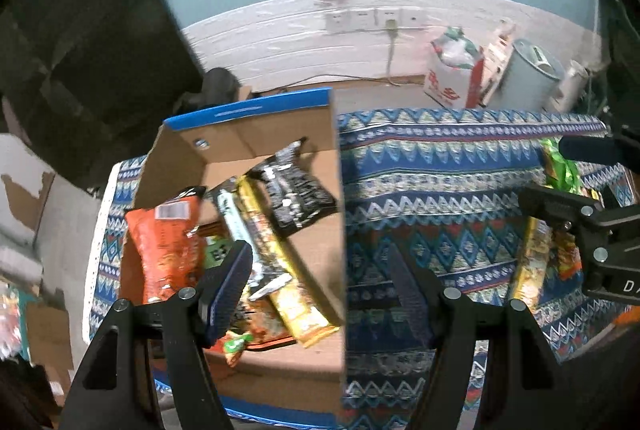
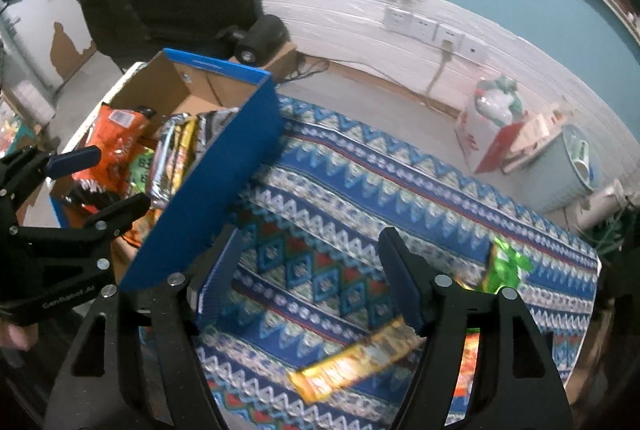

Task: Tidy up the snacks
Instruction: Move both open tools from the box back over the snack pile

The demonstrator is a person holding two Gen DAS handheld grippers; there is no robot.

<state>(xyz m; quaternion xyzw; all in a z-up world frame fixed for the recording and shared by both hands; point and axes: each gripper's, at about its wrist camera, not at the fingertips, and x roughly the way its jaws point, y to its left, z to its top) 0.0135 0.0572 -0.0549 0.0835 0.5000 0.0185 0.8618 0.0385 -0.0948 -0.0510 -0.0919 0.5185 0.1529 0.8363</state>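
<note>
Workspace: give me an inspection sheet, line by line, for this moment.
Surface: patterned cloth covers the table.
Job's things: box holds an orange bag, a black packet and bars; a yellow bar and a green packet lie on the cloth outside it.
Clutter: nothing seen on the cloth besides snacks.
Grippers: left tongs open above the box's right wall, empty; right tongs open above the cloth, empty.
Cables: one cord hangs from the wall sockets.
Surroundings: red-and-white bag and grey bin on the floor.
</note>
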